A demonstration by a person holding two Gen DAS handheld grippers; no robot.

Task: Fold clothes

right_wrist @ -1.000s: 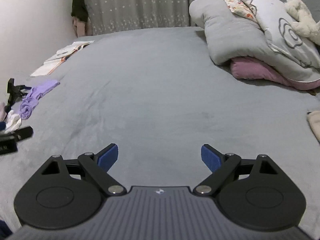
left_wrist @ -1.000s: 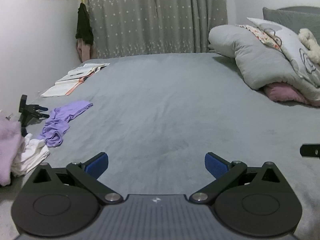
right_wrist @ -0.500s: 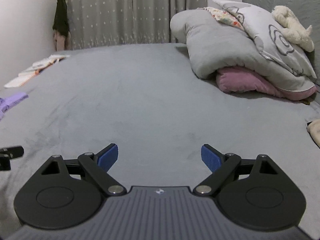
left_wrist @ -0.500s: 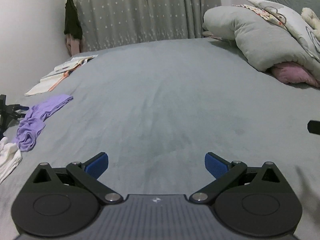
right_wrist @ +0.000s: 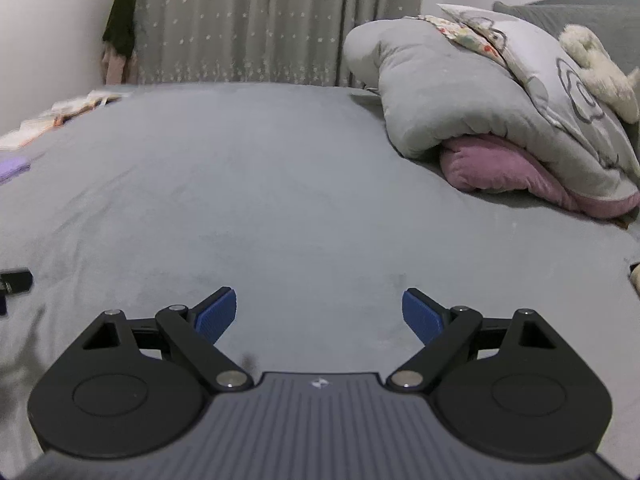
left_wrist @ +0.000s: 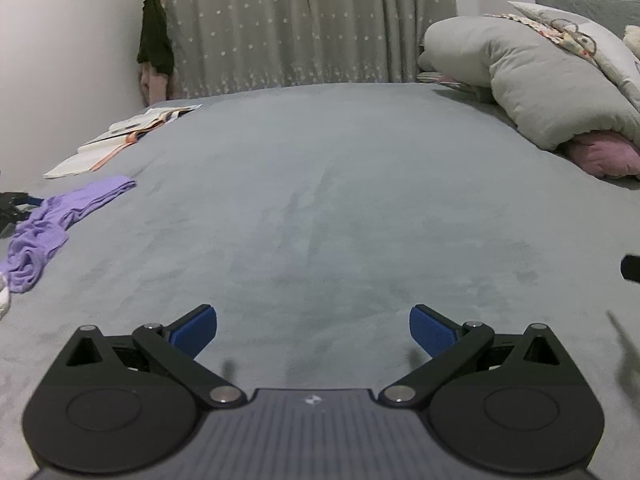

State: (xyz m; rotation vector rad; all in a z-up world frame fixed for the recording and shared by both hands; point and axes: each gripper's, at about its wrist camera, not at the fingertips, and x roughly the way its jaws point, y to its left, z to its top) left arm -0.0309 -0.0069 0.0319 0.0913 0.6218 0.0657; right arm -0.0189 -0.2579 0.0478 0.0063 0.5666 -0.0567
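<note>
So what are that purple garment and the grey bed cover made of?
Purple garment: looks like a thin, stretchy knit, matte; it lies in soft crumpled folds. Bed cover: seems a short-pile plush or velvety fabric; darker brushed streaks show where the nap was pushed. Neither is certain from looks alone.

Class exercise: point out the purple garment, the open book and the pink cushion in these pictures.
purple garment (left_wrist: 44, 226): left wrist view, on its crumpled middle.
open book (left_wrist: 116, 140): left wrist view, on the pale open pages.
pink cushion (right_wrist: 496, 168): right wrist view, on the part showing under the grey duvet.
</note>
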